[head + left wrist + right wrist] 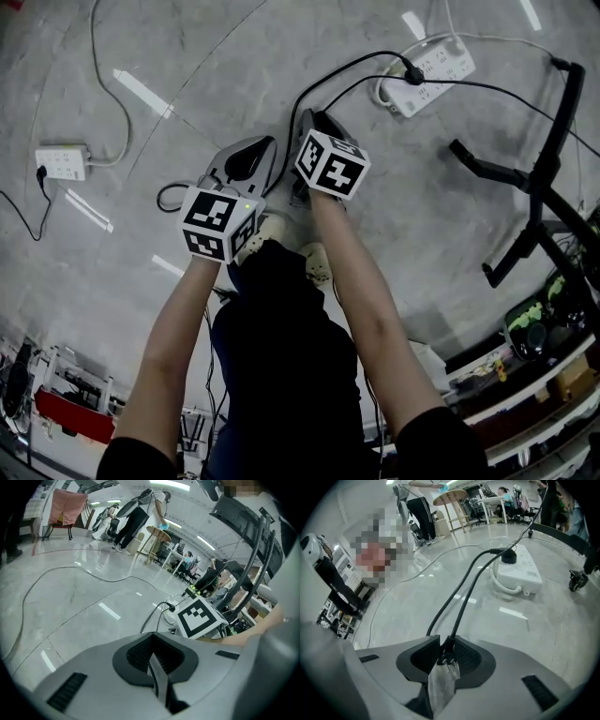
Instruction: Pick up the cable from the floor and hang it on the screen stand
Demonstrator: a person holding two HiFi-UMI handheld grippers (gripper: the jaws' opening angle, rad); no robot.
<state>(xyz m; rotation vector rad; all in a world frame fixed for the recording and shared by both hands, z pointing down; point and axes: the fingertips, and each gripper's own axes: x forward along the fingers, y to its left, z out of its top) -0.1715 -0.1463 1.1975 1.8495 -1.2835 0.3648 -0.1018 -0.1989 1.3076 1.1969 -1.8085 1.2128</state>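
Observation:
A black cable (461, 592) runs in two strands across the grey floor from a white power strip (518, 573). Its near end sits between the pads of my right gripper (447, 644), which is shut on it. In the head view the right gripper (314, 122) points steeply down at the floor, and the cable (347, 70) arcs from it to the power strip (429, 70). Just left of it my left gripper (251, 155) is low too. Its jaws (152, 641) are shut with nothing between them. The black screen stand (536, 178) is at the right.
A second white power strip (61, 161) with a thin cable lies at the left. A small black loop of cable (171, 195) lies beside the left gripper. Shelves with clutter (539, 323) line the lower right. A caster on a stand leg (579, 577) is near the strip.

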